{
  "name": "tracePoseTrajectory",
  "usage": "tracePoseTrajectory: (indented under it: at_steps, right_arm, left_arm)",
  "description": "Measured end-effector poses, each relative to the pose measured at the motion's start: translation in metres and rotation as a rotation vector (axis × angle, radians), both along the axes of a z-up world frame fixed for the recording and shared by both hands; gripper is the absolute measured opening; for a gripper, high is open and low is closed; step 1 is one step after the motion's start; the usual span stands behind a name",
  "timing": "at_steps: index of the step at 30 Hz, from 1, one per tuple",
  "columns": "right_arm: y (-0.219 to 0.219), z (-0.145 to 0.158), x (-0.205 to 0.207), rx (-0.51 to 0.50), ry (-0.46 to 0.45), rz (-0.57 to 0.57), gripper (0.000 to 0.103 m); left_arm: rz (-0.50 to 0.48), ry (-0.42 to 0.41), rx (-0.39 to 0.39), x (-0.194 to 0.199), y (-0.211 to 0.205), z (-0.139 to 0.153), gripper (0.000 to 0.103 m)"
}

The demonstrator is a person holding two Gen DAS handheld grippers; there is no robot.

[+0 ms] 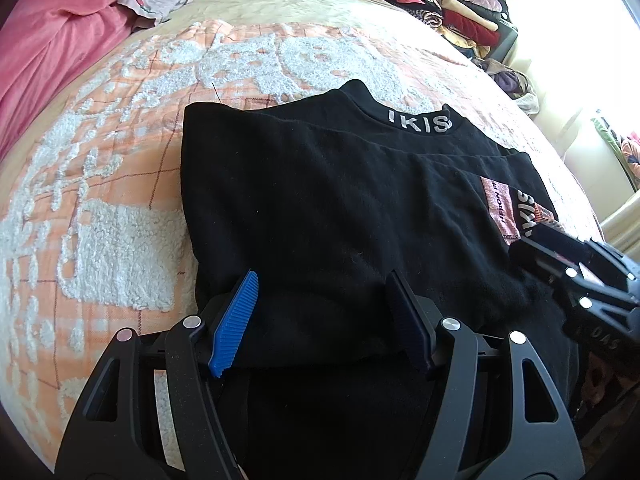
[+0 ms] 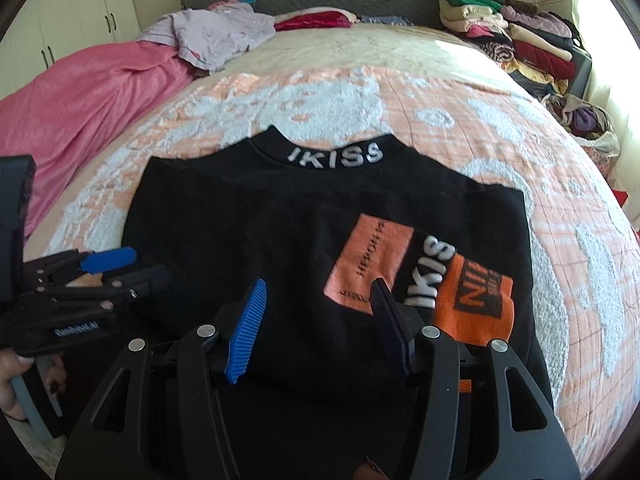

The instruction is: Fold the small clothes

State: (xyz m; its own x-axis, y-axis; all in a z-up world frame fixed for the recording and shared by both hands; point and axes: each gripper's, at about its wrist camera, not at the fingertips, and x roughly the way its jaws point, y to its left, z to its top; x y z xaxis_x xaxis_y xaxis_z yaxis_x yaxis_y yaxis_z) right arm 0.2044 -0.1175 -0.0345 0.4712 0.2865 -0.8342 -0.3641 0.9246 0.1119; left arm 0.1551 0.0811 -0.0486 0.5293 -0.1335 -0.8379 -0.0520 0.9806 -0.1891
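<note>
A black top (image 1: 320, 208) with "IKISS" on its collar lies flat on the bed, sides folded in; it also shows in the right wrist view (image 2: 288, 232). An orange and pink print (image 2: 416, 280) shows on its right part. My left gripper (image 1: 322, 312) is open, its blue pads over the garment's near left area, holding nothing. My right gripper (image 2: 318, 316) is open over the near middle of the top, holding nothing. Each gripper shows in the other's view, the right one (image 1: 576, 272) at the edge, the left one (image 2: 116, 272) open.
The bed has an orange and white fleecy cover (image 2: 480, 120). A pink blanket (image 2: 80, 112) and a lilac garment (image 2: 216, 36) lie at the far left. A pile of folded clothes (image 2: 512, 28) stands at the far right by the window.
</note>
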Motion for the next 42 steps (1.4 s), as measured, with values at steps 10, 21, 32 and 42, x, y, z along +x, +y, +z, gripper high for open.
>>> tracePoseTrajectory:
  at_steps: [10,21,32,42]
  right_arm:
    - [-0.015,-0.02,-0.013,-0.026,0.018,-0.012,0.056]
    - [-0.026,-0.003,-0.028,0.071,0.02,-0.047,0.069]
    - [-0.04,0.012,-0.036,0.09,-0.012,-0.116,0.087]
    - [-0.049,0.027,-0.043,0.104,-0.047,-0.143,0.093]
  left_arm:
    - [0.003,-0.003,0.002,-0.001,-0.002,0.0,0.059]
    - [0.008,-0.009,0.022,-0.006,-0.005,0.002,0.062]
    - [0.013,-0.016,0.029,-0.01,-0.008,0.008,0.065]
    - [0.011,-0.036,0.026,-0.022,-0.014,0.02,0.075]
